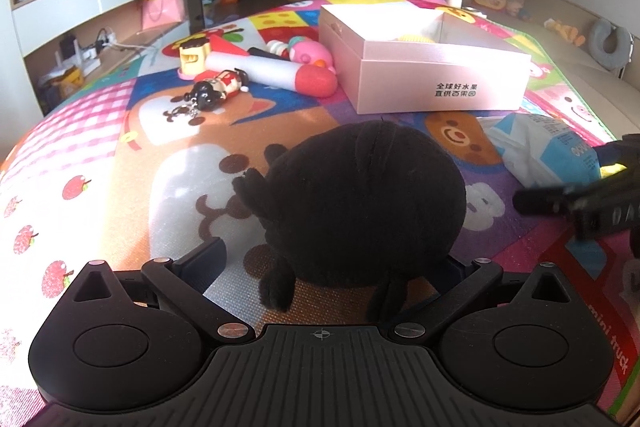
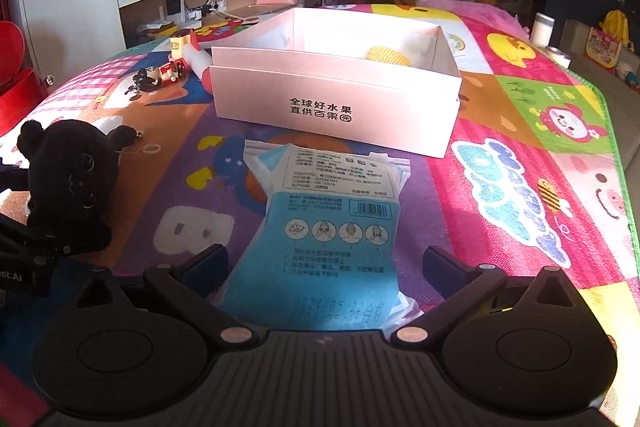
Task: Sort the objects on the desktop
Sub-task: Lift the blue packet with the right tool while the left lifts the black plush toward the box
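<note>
Step in hand: looks like a double pickup. Each hand-held gripper is lined up on its own item, and nothing is lifted yet as far as I can tell.

Left hand-held gripper [image 1: 324,263]: fingers spread wide around the black plush toy [image 1: 360,203], which sits on the surface between them. Can't tell if the pads actually touch it, since the plush hides the right one.

Right hand-held gripper [image 2: 326,263]: also wide open, straddling the near end of the blue face-mask packet [image 2: 324,223]. The packet lies flat, just in front of the box.

Box: pink cardboard box [image 2: 336,99], open top, further back on the colourful play mat [image 2: 520,187] that covers the surface. There's a yellow thing [image 2: 387,55] already inside; I can't make out what it is.

Next move, my guess: close both pairs of fingers, lift, carry forward over the box rim and drop. The plush is squishy so it should grab easily. The packet is thin and slippery, so it probably needs a low, firm pinch.

Count: 1 plush, 1 mask packet, 1 box, 1 item in the box.

Leftovers: a little pile left of the box, with 1 cartoon figure keychain [image 1: 218,89], 1 white-and-red toy tube [image 1: 276,73], 1 pink toy [image 1: 310,53] and 1 yellow-and-brown toy [image 1: 194,57]. There may be more in there; it's hard to separate.
</note>
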{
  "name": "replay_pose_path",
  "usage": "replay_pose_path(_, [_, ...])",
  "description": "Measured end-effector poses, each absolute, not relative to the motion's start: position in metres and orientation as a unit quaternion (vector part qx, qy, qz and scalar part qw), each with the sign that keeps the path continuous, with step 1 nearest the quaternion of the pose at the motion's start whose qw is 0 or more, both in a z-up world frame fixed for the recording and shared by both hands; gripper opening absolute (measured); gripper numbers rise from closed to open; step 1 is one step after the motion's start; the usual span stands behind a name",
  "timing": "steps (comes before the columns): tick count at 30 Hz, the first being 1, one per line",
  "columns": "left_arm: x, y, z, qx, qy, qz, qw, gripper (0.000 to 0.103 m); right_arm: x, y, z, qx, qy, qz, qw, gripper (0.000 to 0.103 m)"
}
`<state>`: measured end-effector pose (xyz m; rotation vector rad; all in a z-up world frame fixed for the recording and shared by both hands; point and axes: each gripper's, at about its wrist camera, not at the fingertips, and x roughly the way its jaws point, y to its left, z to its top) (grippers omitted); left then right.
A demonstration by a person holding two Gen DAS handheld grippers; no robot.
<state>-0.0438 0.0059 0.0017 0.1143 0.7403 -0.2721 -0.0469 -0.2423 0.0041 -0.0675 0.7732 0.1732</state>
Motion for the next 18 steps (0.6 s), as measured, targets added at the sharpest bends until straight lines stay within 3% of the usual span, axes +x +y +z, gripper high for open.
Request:
replay_pose_path(4, [-0.044,0.006,0.002,0.054,0.359,-0.135,0.922,0.103,-0.031,-0.255,0.012,0.035,0.379,0.091,0.920,0.102])
replay_pose_path(6, [-0.045,0.008,0.003,0.050,0.357,-0.140,0.922,0.103,-0.024,-0.256,0.011,0.043,0.383,0.079,0.919,0.088])
replay_pose_path(8, [-0.048,0.013,0.006,0.032,0.355,-0.151,0.922,0.103,-0.025,-0.253,0.013,0.027,0.376,0.071,0.924,0.063])
replay_pose_path(11, [-0.052,0.018,0.013,-0.013,0.346,-0.172,0.922,0.103,-0.032,-0.253,0.019,0.022,0.369,0.072,0.926,0.061])
replay_pose_path(18, [-0.043,-0.004,0.017,0.028,0.332,-0.150,0.931,0.103,-0.050,-0.249,0.023,-0.001,0.374,0.087,0.924,0.061])
